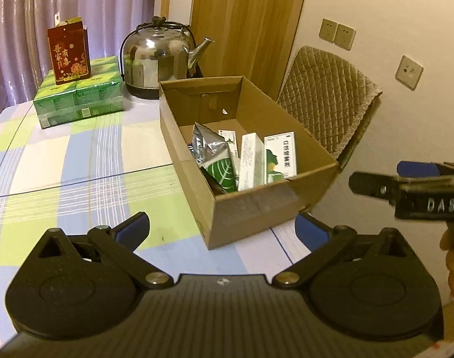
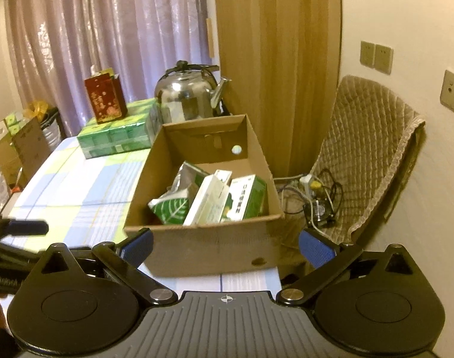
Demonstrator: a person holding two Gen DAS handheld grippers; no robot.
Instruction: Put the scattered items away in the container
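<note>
An open cardboard box [image 1: 256, 208] [image 2: 209, 247] stands on the checked tablecloth at the table's right edge. Inside lie a silver foil pouch [image 1: 206, 144] [image 2: 183, 179], a green leaf-print packet [image 1: 222, 174] [image 2: 170, 208], a white carton [image 1: 251, 161] [image 2: 207, 201] and a green-and-white medicine box [image 1: 279, 156] [image 2: 246, 198]. My left gripper [image 1: 222, 228] is open and empty, just short of the box's near wall. My right gripper [image 2: 225, 243] is open and empty too, in front of the same wall. The right gripper [image 1: 406, 191] also shows at the right of the left wrist view.
At the table's far end stand a steel kettle [image 1: 158, 59] [image 2: 188, 95], a green shrink-wrapped pack [image 1: 78, 95] [image 2: 116, 134] and a red paper bag [image 1: 69, 50] [image 2: 105, 100] on it. A quilted chair [image 1: 325, 104] [image 2: 370, 149] stands right of the table, cables [image 2: 316, 197] on the floor.
</note>
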